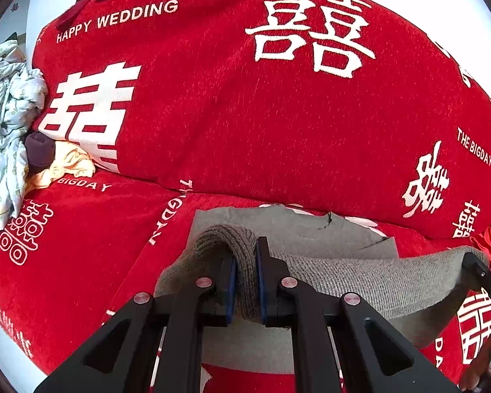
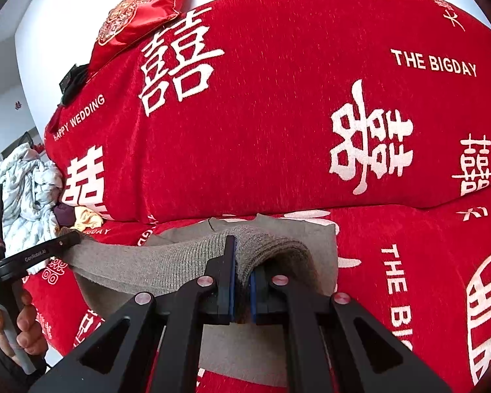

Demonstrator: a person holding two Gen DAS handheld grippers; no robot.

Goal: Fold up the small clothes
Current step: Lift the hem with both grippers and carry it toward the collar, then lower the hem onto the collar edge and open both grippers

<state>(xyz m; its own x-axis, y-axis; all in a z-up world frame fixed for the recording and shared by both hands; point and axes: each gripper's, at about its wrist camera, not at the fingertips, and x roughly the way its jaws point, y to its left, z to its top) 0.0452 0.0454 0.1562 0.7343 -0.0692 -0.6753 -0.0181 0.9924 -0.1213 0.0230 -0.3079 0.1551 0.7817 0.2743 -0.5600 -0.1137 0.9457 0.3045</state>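
Left gripper [image 1: 247, 281] clamped ribbed edge of grey garment [image 1: 360, 281]; right gripper [image 2: 242, 281] clamped opposite end. Edge lifted taut between them above sofa seat [image 1: 81, 229], rest lying flat. Judged mid-fold. Next: carry edge forward evenly, lay down aligned.

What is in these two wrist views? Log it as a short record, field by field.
setting: red sofa cover printed with white characters and "HAPPY WEDDING"
garment: grey knit garment, stretched between both grippers above the seat
left gripper: shut on the garment's ribbed edge
right gripper: shut on the other end of that edge
side pile: pale printed cloth, dark purple item, yellow item
cushion: red embroidered cushion on the backrest
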